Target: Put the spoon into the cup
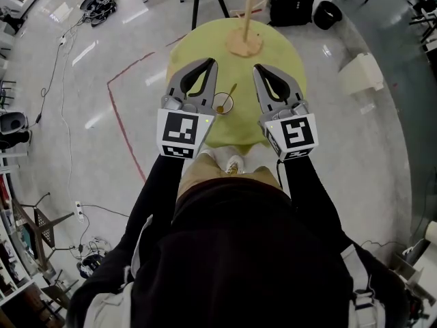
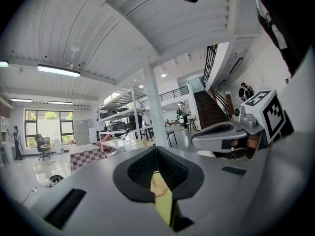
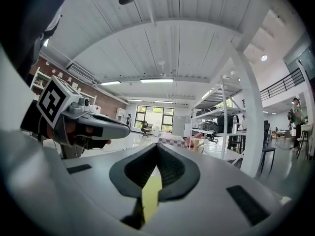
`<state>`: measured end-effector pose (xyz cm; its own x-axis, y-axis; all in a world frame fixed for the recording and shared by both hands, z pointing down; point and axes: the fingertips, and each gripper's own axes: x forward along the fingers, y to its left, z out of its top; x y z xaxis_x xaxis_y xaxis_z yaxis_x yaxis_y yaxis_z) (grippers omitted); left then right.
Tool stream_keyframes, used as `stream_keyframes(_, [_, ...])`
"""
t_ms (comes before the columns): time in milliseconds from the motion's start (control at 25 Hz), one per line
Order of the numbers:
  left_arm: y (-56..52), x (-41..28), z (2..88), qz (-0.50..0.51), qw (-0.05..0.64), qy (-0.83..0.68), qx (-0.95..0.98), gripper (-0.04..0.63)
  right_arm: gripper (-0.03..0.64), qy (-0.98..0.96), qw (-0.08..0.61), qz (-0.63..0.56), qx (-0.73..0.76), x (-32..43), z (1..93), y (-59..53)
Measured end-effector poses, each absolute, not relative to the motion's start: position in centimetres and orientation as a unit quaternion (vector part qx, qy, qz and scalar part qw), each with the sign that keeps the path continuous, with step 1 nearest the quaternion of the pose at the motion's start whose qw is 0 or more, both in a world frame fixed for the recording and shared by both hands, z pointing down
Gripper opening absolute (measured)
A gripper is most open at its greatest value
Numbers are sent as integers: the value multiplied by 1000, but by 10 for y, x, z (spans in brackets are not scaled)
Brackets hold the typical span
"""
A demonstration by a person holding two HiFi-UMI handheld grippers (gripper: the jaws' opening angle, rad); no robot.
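Both grey two-jaw tools hover over the round yellow-green table (image 1: 287, 53) in the head view. The left gripper (image 1: 210, 64) and right gripper (image 1: 260, 69) flank a small, seemingly glass cup (image 1: 222, 104), and a slim gold-coloured spoon (image 1: 230, 93) leans inside it. Beyond stands a wooden stand (image 1: 244, 43), and a black backpack (image 1: 291, 2) sits on the floor. In the left gripper view the jaws are pressed together and empty, with the right gripper alongside. In the right gripper view the jaws are likewise closed on nothing.

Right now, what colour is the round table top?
Pale yellow-green; the table shows best in the head view.
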<state>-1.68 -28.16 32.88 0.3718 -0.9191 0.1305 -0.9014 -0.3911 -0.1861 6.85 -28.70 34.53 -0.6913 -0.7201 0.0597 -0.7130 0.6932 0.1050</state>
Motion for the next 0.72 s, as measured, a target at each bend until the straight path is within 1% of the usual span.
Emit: stream_keyframes(720, [-276, -16, 327, -107, 44, 552, -826, 20, 26, -920, 48, -34, 387, 69, 345, -283])
